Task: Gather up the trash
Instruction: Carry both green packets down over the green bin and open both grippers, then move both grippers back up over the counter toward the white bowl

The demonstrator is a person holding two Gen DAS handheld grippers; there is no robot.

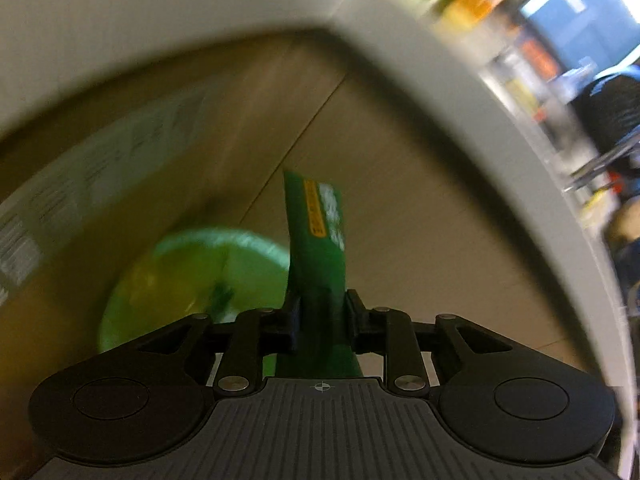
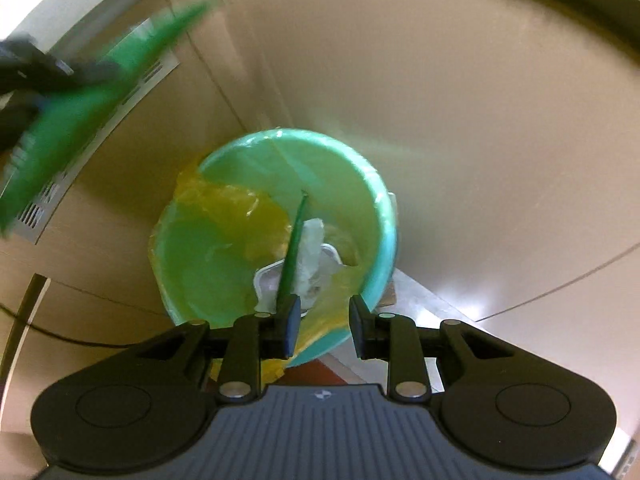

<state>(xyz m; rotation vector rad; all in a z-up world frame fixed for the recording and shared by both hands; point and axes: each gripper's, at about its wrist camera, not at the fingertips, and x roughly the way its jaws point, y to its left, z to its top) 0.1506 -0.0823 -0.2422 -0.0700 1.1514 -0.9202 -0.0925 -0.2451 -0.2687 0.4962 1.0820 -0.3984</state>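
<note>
Two grippers: left gripper (image 1: 322,316), low centre, pinches a green wrapper (image 1: 318,240); right gripper (image 2: 325,320) stands partly open and empty above the green bin (image 2: 382,208), where a thin green strip (image 2: 294,248) lies.

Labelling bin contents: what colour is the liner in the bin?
Yellow liner inside the green bin; clearest in the right wrist view.

Black claw (image 2: 324,330), silver screws, ribbed base

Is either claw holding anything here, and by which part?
Left claw pinches a flat green printed wrapper near its lower end. Right claw stands open and empty above the green bin.
</note>
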